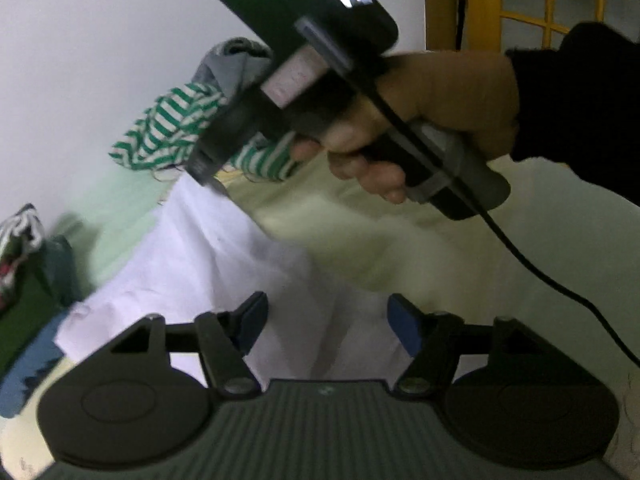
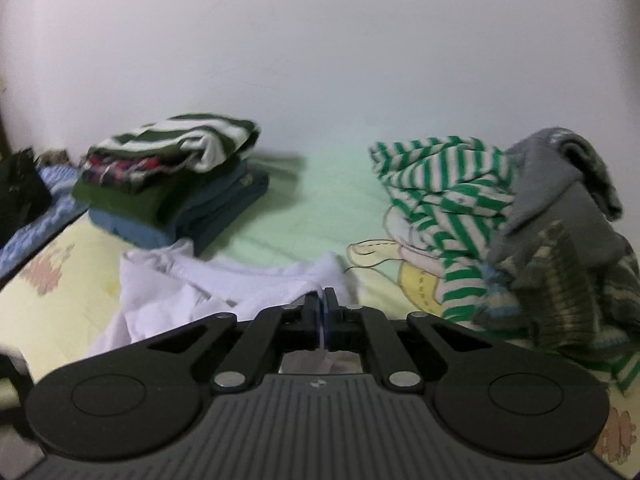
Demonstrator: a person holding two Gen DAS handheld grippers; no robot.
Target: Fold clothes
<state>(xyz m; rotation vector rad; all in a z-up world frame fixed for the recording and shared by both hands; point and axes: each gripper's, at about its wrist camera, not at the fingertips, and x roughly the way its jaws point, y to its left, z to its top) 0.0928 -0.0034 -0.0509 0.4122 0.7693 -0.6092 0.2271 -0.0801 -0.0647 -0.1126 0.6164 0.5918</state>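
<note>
From the left wrist, the left tool (image 1: 327,322) has its two blue fingers (image 1: 405,328) wide apart, with nothing between them. Right under and ahead of it lies the white cloth (image 1: 224,264), spread on the bed (image 1: 400,232). Farther ahead and higher up, a hand (image 1: 432,120) holds the right tool (image 1: 208,174). Its tip comes down to the far edge of the white cloth. Behind that tip is a striped shirt (image 1: 168,136), green and white. Off to the left is part of a stack (image 1: 24,264) of clothes.

From the right wrist, the right tool (image 2: 323,300) has its fingers pressed together on an edge of the white cloth (image 2: 208,280). The cloth runs ahead and to the left of it, a bit bunched up. Far ahead on the left sits the neat stack (image 2: 172,192) of folded clothes. On the right is a messy pile (image 2: 520,232), with the striped shirt (image 2: 440,192) and a grey top (image 2: 560,184) on it.
</note>
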